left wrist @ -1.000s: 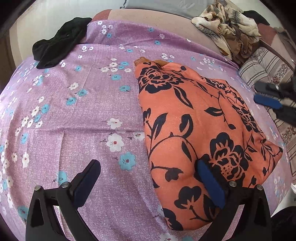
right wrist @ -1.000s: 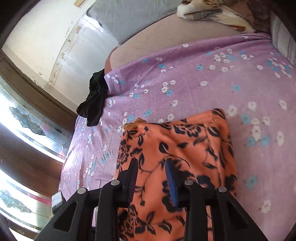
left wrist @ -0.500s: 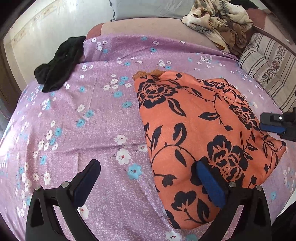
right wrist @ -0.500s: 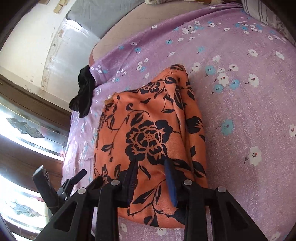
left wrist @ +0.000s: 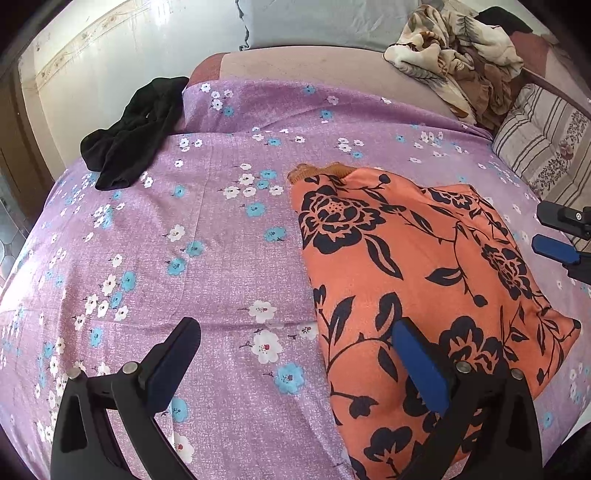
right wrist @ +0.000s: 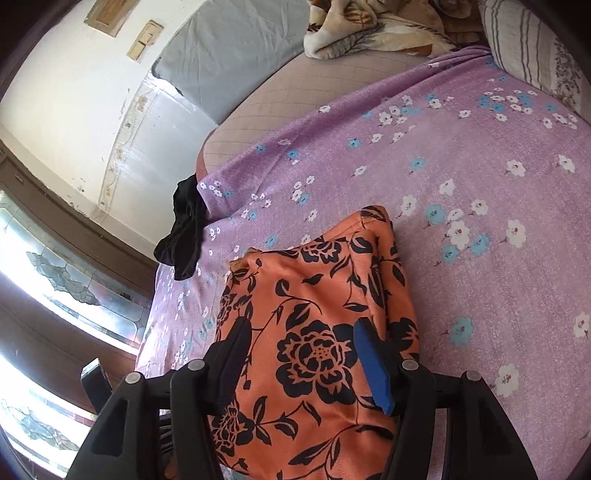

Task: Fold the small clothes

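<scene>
A big purple sheet (left wrist: 221,258) with small white and blue flowers covers the bed. At the far end lie a gray pillow (left wrist: 325,22), a striped pillow (left wrist: 546,147) and a crumpled tan blanket (left wrist: 454,62). The orange cloth (left wrist: 424,266) with black flowers (it looks folded already) lies flat on the sheet. A black garment (left wrist: 136,136) sits bunched at the far left edge, well apart from the orange one. The left gripper (left wrist: 295,369) has its two fingers wide apart, one over the sheet and one over the orange cloth. The right gripper (right wrist: 306,358) hangs over the orange cloth with its fingers apart too, holding nothing.
</scene>
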Tool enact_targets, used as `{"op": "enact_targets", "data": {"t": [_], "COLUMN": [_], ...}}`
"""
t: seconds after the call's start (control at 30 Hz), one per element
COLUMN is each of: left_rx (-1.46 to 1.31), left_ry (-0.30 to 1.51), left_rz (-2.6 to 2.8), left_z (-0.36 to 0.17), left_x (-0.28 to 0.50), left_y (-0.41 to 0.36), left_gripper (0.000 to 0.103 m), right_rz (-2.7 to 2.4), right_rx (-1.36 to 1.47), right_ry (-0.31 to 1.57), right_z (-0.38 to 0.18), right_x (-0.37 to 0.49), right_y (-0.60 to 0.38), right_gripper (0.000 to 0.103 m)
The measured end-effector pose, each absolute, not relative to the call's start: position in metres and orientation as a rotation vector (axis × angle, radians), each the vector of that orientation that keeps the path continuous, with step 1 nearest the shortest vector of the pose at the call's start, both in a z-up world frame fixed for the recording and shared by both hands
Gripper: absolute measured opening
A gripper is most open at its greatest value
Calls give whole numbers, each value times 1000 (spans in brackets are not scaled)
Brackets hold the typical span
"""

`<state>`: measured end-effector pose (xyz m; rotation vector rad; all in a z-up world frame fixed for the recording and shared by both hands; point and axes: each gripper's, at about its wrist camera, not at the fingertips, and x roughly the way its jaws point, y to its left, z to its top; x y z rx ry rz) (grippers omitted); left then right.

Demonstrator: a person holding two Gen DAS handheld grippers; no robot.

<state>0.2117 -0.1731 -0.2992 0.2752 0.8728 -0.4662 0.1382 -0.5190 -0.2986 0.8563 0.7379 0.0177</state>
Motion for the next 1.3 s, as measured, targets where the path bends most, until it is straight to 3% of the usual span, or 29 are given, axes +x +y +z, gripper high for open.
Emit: {"op": "enact_targets", "data": {"t": [0.2,0.57,0.83,1.03,1.13,1.3], "left_rx": [292,291,58,-214,-206,6], "left_ry": [885,885,837,694,686,1118], "left_rz": [-471,-473,-665,-848,-809,-568], "left_z": [-305,-291,-214,-157,-172,-278], "left_x": [214,204,184,168,177,236], "left_y": [-180,-175,-159,-124,-131,-169], "left_gripper": [103,103,103,103,103,102], "right_rz": [19,34,-41,-84,-83,-85], "right_rx": [853,880,940,994,993,980], "right_ry": [936,863,757,720,733,802], "right_z": [-333,-322,-308,-309,-311,-325], "right_x": [164,148,122,110,112,126], "right_y": [-500,-509,-537,-555,-555,-552], "right_gripper": [60,60,60,62,66,67]}}
